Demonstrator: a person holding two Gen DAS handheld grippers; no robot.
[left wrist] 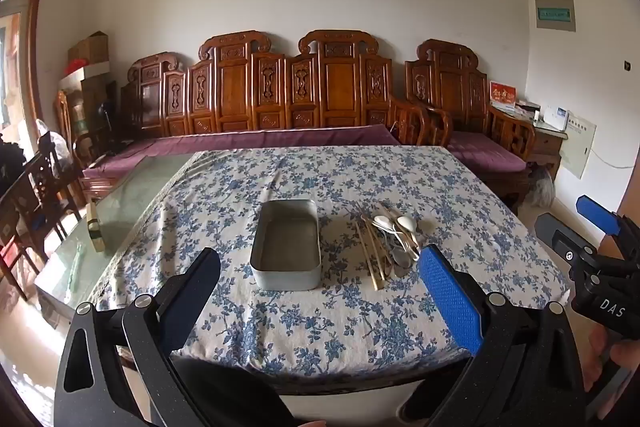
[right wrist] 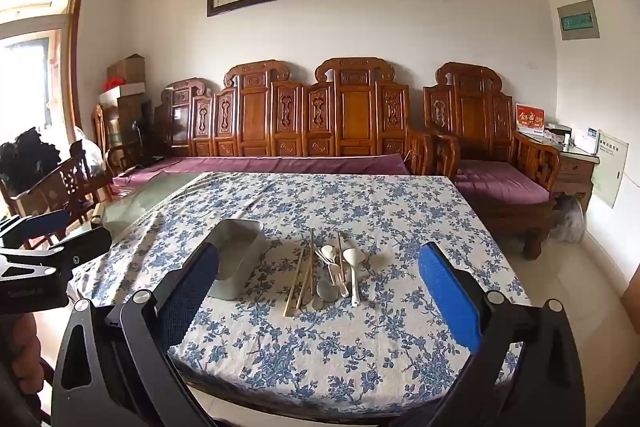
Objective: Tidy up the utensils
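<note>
An empty grey metal box (left wrist: 286,245) (right wrist: 237,259) stands on the blue-flowered tablecloth (left wrist: 320,315) (right wrist: 320,339). Just right of it lies a loose pile of utensils (left wrist: 390,241) (right wrist: 330,273): bamboo chopsticks (left wrist: 372,257) (right wrist: 298,279), white spoons (left wrist: 406,223) (right wrist: 354,267) and metal spoons (right wrist: 326,289). My left gripper (left wrist: 320,279) hovers open over the near table edge, short of the box, with nothing between its fingers. My right gripper (right wrist: 320,275) is open too, held back from the pile and empty. It also shows at the right edge of the left wrist view, right gripper (left wrist: 580,227).
The cloth covers only part of a glass-topped table (left wrist: 132,195); a small yellow box (left wrist: 95,231) stands on the bare glass at the left. Behind the table runs a carved wooden sofa (left wrist: 280,95) with purple cushions. Wooden chairs (left wrist: 36,187) stand at the left.
</note>
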